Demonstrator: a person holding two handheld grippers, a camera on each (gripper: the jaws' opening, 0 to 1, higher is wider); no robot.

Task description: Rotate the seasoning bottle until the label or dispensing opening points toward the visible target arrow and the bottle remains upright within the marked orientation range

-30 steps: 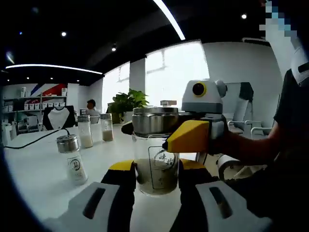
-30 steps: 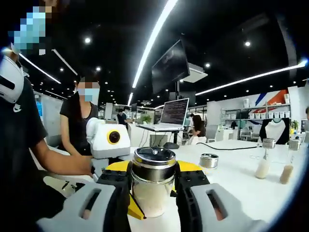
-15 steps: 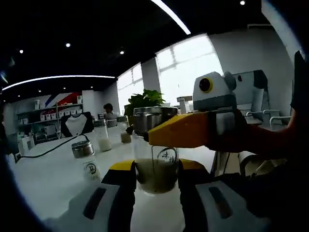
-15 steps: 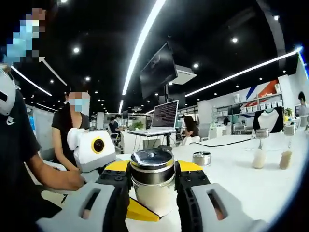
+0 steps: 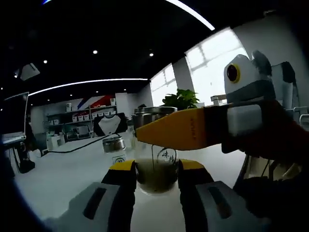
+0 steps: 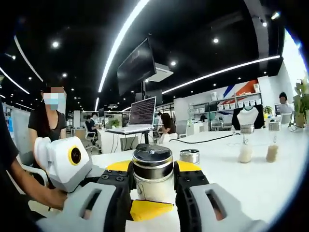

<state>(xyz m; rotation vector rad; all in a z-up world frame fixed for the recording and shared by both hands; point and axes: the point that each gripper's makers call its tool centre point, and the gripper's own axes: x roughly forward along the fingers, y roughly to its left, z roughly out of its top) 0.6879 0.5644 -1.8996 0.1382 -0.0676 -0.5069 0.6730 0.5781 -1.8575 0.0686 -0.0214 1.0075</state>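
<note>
A glass seasoning bottle (image 5: 155, 162) with a steel lid and a printed label stands upright on the white table (image 5: 63, 174). Its label faces the left gripper view. My left gripper (image 5: 155, 180) is shut on the bottle's lower part, with a yellow-padded jaw on each side. One yellow finger (image 5: 188, 129) of the right gripper crosses just under the lid. In the right gripper view, my right gripper (image 6: 153, 171) is shut on the same bottle (image 6: 152, 166) near its lid. The left gripper's yellow finger (image 6: 149, 210) lies below it.
A small lidded jar (image 5: 114, 144) stands on the table behind the bottle. A short tin (image 6: 189, 155) and two tall shakers (image 6: 245, 145) stand farther back. Beyond them are a laptop (image 6: 141, 113) and a seated person (image 6: 48, 121). A black cable (image 6: 207, 140) runs over the table.
Both views have swung round the bottle. The right gripper's finger now lies longer across the left gripper view. The bottle stays upright in both grips, its label still towards the left camera.
</note>
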